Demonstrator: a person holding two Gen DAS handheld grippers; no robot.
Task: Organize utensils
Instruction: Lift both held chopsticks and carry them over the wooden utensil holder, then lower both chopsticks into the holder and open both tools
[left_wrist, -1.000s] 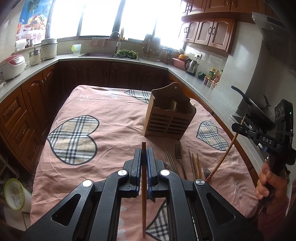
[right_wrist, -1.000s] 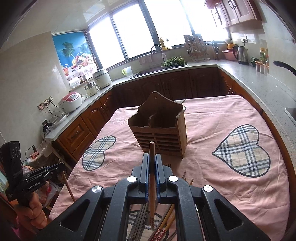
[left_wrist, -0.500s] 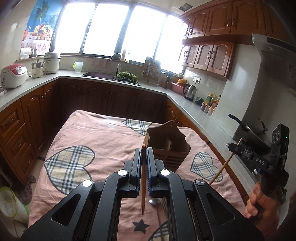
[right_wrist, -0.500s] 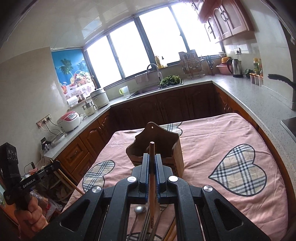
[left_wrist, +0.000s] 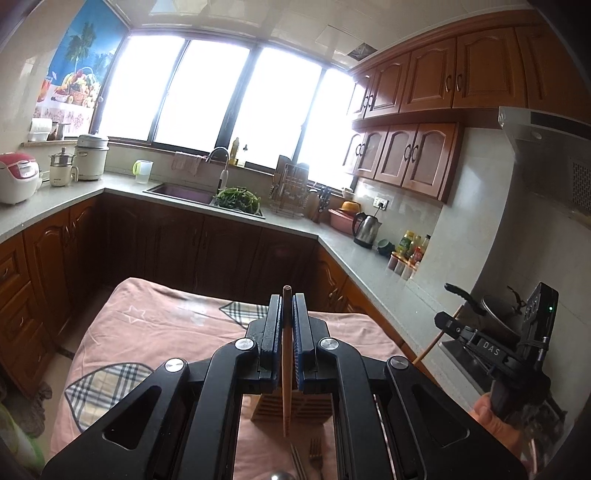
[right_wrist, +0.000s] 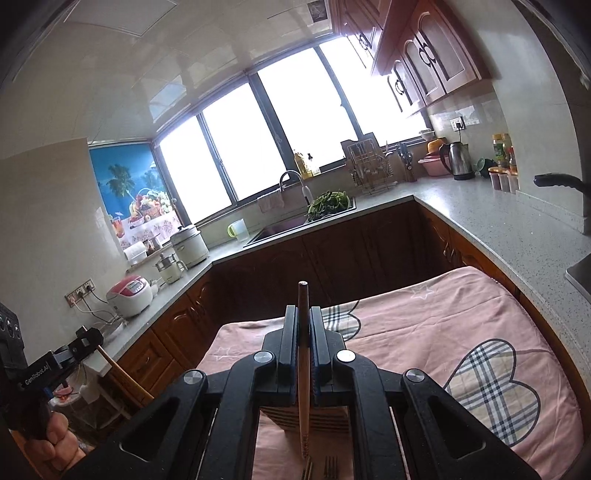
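1. Here, left gripper (left_wrist: 284, 328) clamped on one chopstick (left_wrist: 286, 376), right gripper (right_wrist: 303, 339) on another chopstick (right_wrist: 303, 373), both raised.
2. Below, wooden holder (left_wrist: 291, 406) largely hidden; blind lowering could miss its slot.
3. Beyond, pink-clothed bench (right_wrist: 443, 314).

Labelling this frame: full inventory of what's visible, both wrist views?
chopstick: 2, wooden, one clamped in each gripper
utensil holder: 1, wooden, slatted, on table, mostly hidden behind grippers
forks: at least 2, metal, on cloth near holder
tablecloth: 1, pink, plaid hearts
kettle: 1, steel, right counter
rice cooker: 1, white and red, left counter
greens: 1 pile, at sink
left gripper: black, shut on chopstick
right gripper: black, shut on chopstick
hand: holding left gripper's handle
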